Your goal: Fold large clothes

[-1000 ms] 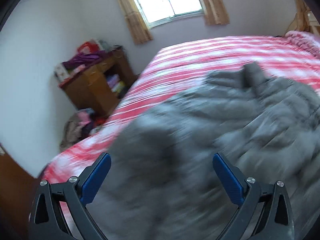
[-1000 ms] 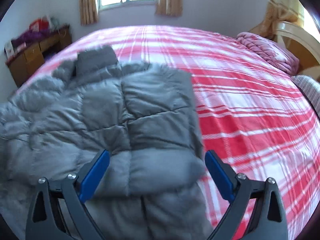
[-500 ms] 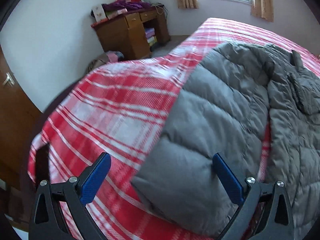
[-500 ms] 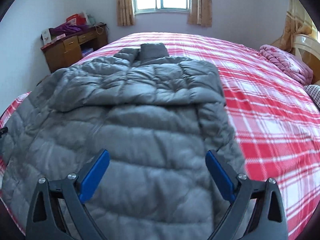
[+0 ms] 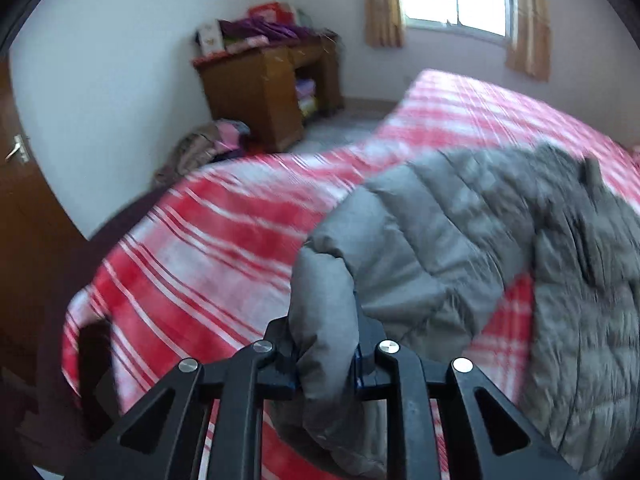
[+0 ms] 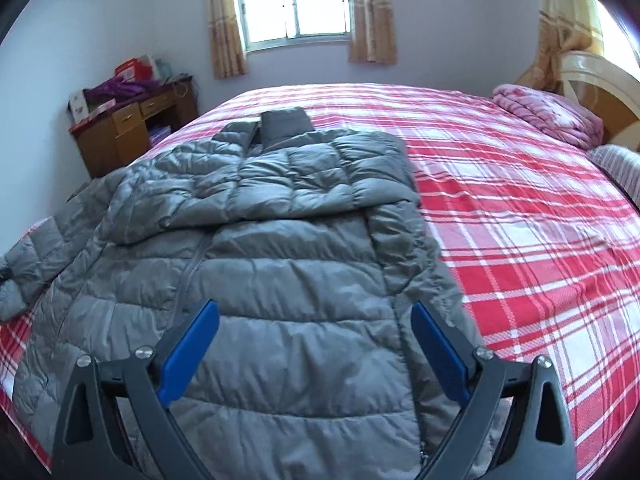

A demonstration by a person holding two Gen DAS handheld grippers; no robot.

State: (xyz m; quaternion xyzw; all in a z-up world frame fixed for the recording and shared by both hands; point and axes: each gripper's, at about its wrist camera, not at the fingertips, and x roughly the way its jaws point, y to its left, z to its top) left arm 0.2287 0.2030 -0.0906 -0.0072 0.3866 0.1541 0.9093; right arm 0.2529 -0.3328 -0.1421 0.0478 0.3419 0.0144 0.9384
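Observation:
A grey quilted down jacket [image 6: 288, 248] lies spread on a bed with a red and white plaid cover [image 6: 520, 208]. One sleeve is folded across its chest. My left gripper [image 5: 326, 354] is shut on the cuff of the other sleeve [image 5: 324, 288] at the jacket's left side and holds it just above the bed. That sleeve [image 6: 32, 256] shows at the left edge of the right wrist view. My right gripper [image 6: 316, 344] is open and empty above the jacket's lower body.
A wooden desk [image 5: 272, 92] with piled things stands by the wall left of the bed; it also shows in the right wrist view [image 6: 132, 128]. Clothes lie on the floor [image 5: 208, 148]. A pink folded quilt [image 6: 548, 116] and a headboard [image 6: 596, 84] are at the far right.
My left gripper has swung to the sleeve end and closed on the cuff. My right gripper pulled back a little and stays open over the jacket.

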